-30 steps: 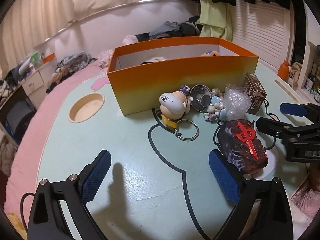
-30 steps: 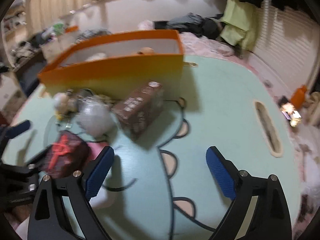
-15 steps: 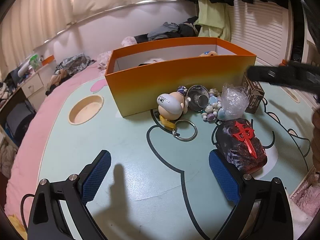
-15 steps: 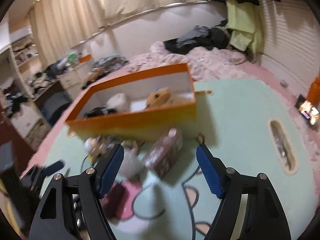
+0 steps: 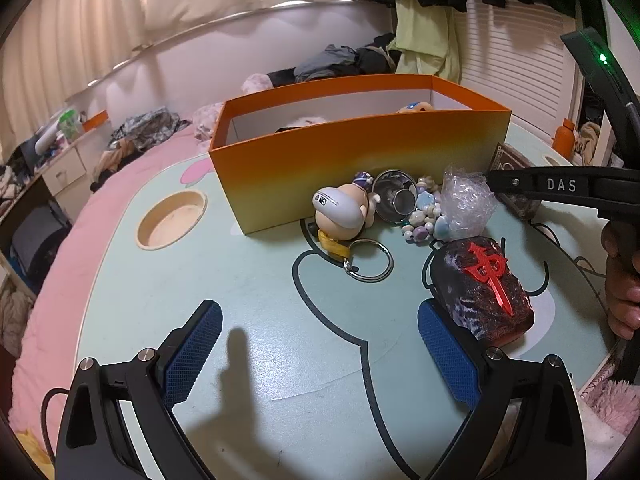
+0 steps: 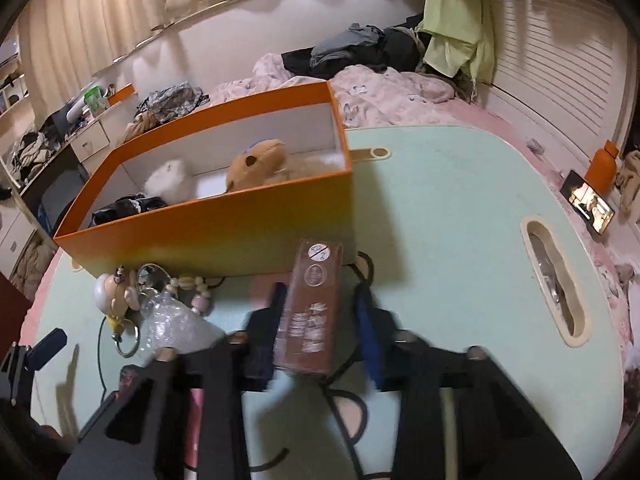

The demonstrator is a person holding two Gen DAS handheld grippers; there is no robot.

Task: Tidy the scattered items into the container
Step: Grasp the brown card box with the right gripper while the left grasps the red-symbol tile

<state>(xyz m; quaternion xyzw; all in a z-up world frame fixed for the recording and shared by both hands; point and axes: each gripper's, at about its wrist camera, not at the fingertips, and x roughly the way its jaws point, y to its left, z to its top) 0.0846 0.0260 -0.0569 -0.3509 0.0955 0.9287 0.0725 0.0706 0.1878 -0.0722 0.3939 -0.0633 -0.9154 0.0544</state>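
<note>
Warm, dim indoor light falls from above, throwing soft shadows of the left gripper [image 5: 316, 354] onto the counter [image 5: 260, 280]. The left wrist view is sharp. In the right wrist view the right gripper [image 6: 322, 320] smears with motion blur, and both pictures bend strongly toward dark, vignetted edges.

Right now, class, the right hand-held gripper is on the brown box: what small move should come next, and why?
Probably lift it: the right hand-held gripper, whose jaws have just been closing, now clamps the brown box, which stands before the orange container's wall and must clear its rim.
</note>
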